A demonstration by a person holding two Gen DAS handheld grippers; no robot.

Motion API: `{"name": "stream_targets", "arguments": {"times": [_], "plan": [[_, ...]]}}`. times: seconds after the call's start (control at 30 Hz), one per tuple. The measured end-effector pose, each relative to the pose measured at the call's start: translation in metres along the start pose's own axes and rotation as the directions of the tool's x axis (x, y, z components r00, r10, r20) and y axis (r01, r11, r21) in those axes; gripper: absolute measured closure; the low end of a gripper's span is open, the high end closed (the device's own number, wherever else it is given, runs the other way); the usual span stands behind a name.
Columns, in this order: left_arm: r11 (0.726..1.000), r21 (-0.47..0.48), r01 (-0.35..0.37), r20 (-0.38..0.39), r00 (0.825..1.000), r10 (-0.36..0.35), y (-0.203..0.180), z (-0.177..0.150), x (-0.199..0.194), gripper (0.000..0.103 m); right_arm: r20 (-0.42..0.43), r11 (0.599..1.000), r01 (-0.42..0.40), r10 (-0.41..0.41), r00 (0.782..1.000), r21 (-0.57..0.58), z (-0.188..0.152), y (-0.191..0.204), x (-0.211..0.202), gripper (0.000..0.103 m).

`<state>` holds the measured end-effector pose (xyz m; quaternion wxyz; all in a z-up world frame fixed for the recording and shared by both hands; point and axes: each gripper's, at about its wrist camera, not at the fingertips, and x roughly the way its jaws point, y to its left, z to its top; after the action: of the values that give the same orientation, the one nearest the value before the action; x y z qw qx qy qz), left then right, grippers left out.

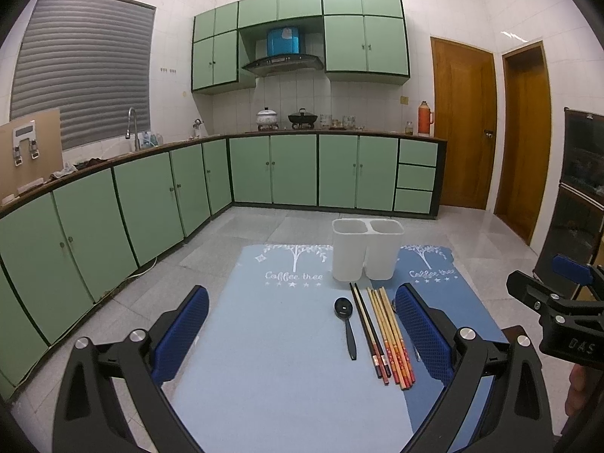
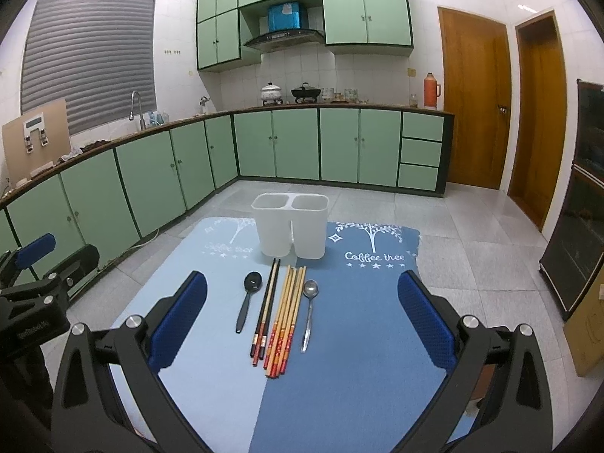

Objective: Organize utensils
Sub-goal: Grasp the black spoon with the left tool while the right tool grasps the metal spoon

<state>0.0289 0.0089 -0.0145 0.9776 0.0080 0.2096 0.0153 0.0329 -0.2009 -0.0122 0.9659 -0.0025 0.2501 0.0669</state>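
— Left wrist view first: how does the left gripper (image 1: 302, 324) stand?

— Spread wide, its blue pads (image 1: 181, 334) far apart at lower left and lower right of the frame, holding nothing and touching nothing. Between them lie the mats and the utensils.

— And the right gripper (image 2: 302, 311)?

— Same in the right wrist view: jaws wide apart, empty, with the utensils lying in the gap between them at mid-frame.

— Where are the utensils?

— In a row on the table, near the seam where the light blue mat (image 2: 196, 339) meets the dark blue mat (image 2: 362, 339). From left to right in the right wrist view: a black spoon (image 2: 247, 300), bowl toward the top of the frame; a dark pair of chopsticks (image 2: 266, 307); a bundle of bamboo chopsticks (image 2: 285, 321) with red ends; and a metal spoon (image 2: 308, 311) on the dark mat.

— And the holder?

— A white two-compartment holder (image 2: 290, 224) stands upright just above the chopstick tips, centre of the frame, straddling both mats. Both compartments look empty.

— Can the left wrist view see the metal spoon?

— Barely; the right-hand pad hides most of it.
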Motion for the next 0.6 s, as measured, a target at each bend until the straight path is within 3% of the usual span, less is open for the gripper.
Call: {"name": "stream_targets", "arguments": {"times": [0.37, 0.6], "plan": [[0.999, 0.026, -0.029, -0.155, 0.987, 0.032, 0.006, -0.008, 0.083, 0.006, -0.147, 1.000, 0.028, -0.028, 0.989, -0.001, -0.003, -0.019, 0.084, 0.005], [0.999, 0.047, -0.008, -0.276, 0.961, 0.021, -0.006, -0.019, 0.157, 0.006, -0.293, 1.000, 0.010, -0.005, 0.956, 0.014, -0.014, -0.033, 0.167, 0.006]]}}
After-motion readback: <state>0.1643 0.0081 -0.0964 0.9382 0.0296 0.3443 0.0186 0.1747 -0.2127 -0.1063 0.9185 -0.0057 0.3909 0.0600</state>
